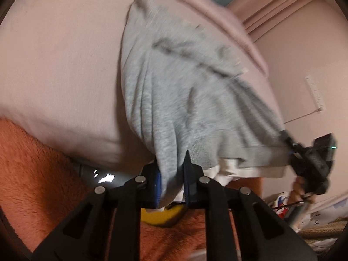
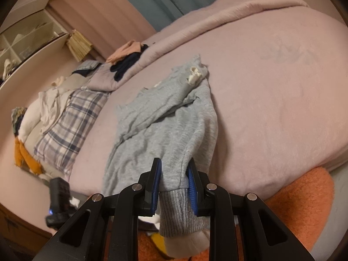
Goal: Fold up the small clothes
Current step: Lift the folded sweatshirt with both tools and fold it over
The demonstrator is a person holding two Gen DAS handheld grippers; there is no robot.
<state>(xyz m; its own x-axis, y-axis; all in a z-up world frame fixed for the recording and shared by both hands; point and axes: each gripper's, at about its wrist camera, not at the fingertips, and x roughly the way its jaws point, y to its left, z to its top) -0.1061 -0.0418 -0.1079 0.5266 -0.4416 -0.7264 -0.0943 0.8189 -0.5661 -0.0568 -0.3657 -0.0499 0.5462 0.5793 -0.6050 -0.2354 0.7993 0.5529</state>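
— So, where's the grey sweater [image 2: 165, 117]?
— Stretching ahead of both claws over the pink bed [image 2: 271, 91]. The left gripper [image 1: 171, 180] pinches its hem, the right gripper [image 2: 174, 184] its ribbed cuff.

A bed [image 2: 271, 91] covered in pink bedding

A grey garment [image 2: 165, 117] is spread on it; a plaid pillow [image 2: 71, 126] and piled clothes [image 2: 128, 56] lie further off.

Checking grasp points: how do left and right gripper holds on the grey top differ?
Left gripper pinches bunched plain fabric of the grey top; right gripper clamps it just above the ribbed cuff. The left view is motion-blurred, the right sharp. Both are shut on the same top.
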